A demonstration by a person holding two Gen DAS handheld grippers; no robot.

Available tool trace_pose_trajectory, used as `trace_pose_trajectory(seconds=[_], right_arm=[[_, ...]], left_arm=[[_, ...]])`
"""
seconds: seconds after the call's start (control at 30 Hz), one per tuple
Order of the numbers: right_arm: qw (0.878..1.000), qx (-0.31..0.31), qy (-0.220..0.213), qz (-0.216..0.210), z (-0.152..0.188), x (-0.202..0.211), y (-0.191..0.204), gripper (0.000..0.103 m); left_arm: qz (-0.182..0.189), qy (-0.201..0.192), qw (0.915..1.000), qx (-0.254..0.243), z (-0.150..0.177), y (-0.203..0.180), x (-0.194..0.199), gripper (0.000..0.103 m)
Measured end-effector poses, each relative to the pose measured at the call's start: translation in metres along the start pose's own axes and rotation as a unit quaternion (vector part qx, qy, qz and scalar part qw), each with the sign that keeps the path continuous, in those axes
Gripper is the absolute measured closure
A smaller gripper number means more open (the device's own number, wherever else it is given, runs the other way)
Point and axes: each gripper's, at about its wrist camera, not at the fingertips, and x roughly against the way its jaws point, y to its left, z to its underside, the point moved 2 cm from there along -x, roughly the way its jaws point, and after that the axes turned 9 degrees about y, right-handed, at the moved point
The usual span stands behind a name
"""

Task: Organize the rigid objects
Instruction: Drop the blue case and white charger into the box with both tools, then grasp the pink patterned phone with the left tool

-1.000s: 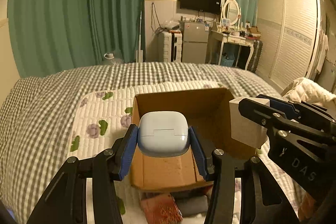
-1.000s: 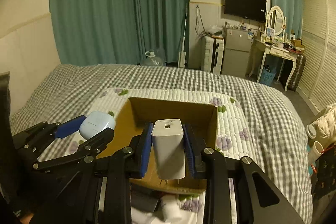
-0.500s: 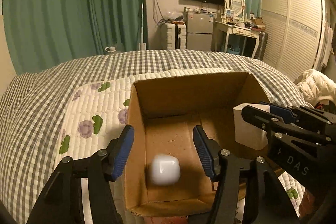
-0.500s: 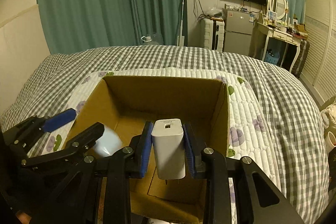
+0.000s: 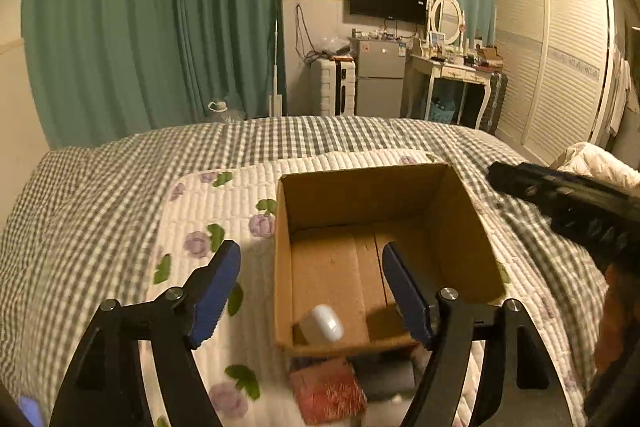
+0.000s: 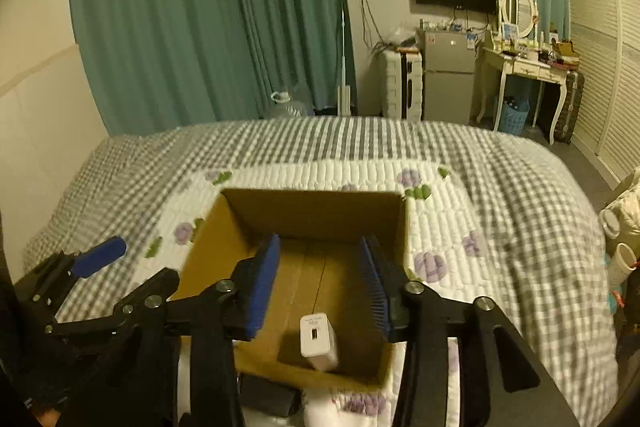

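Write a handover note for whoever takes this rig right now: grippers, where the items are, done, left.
Left gripper: open, holding nothing, above the cardboard box.
Right gripper: open, holding nothing, over the same box.
Earbud case: in the box, near the front wall.
White charger: in the box, near the front wall.
Done: both items are in the box.
Left: a red item and dark ones lie on the bed in front of the box; probably next.

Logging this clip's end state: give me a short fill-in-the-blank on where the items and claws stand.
The white charger lies inside the ____ box.
The left claw holds ____.
The earbud case sits near the box's ____ wall.
The right claw has its jaws ____.

Missing words: cardboard; nothing; near; open
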Motion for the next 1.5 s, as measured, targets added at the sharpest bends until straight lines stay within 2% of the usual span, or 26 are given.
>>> trace_pose_trajectory(seconds=[0.03, 0.13, 0.2, 0.27, 0.5, 0.6, 0.73, 0.97, 1.17, 1.2, 1.37, 1.5], right_arm=[[1.0, 0.0, -0.002, 0.0, 0.0, 0.011, 0.001, 0.06], [1.0, 0.003, -0.008, 0.012, 0.008, 0.045, 0.006, 0.042], [1.0, 0.005, -0.009, 0.017, 0.021, 0.066, 0.013, 0.018], [1.0, 0.006, -0.008, 0.019, 0.032, 0.081, 0.017, 0.005], [0.999, -0.003, 0.009, 0.037, 0.078, 0.105, 0.024, 0.005], [0.999, 0.005, 0.029, 0.039, 0.097, 0.096, 0.026, 0.005], [0.996, 0.026, 0.06, 0.055, 0.118, 0.071, 0.026, 0.005], [0.991, 0.035, 0.11, 0.062, 0.143, 0.018, 0.019, 0.005], [0.989, 0.006, 0.136, 0.051, 0.151, -0.017, 0.01, 0.005], [0.989, 0.002, 0.138, 0.05, 0.151, -0.021, 0.008, 0.005], [0.988, -0.028, 0.146, 0.044, 0.152, -0.038, 0.002, 0.005], [0.988, -0.035, 0.144, 0.047, 0.148, -0.044, 0.001, 0.005]], left_arm=[[0.0, -0.001, 1.0, 0.002, 0.004, 0.002, 0.011, 0.023], [0.001, -0.002, 1.0, 0.007, 0.015, 0.006, 0.033, 0.012], [0.001, -0.001, 1.0, 0.007, 0.026, 0.008, 0.051, 0.008], [0.001, 0.002, 1.0, 0.009, 0.035, 0.009, 0.062, 0.002], [0.022, 0.007, 0.9997, 0.007, 0.069, 0.008, 0.076, 0.0], [0.012, 0.015, 0.9998, -0.003, 0.086, 0.004, 0.067, 0.0], [0.001, 0.032, 0.9994, -0.012, 0.111, 0.001, 0.042, 0.0], [-0.027, 0.094, 0.9951, -0.014, 0.152, 0.006, -0.032, 0.0], [-0.039, 0.112, 0.9908, -0.065, 0.164, -0.005, -0.068, 0.002], [-0.039, 0.113, 0.9899, -0.076, 0.165, -0.008, -0.072, 0.003], [-0.056, 0.13, 0.9834, -0.113, 0.164, -0.019, -0.095, 0.023], [-0.056, 0.132, 0.9825, -0.119, 0.159, -0.024, -0.105, 0.024]])
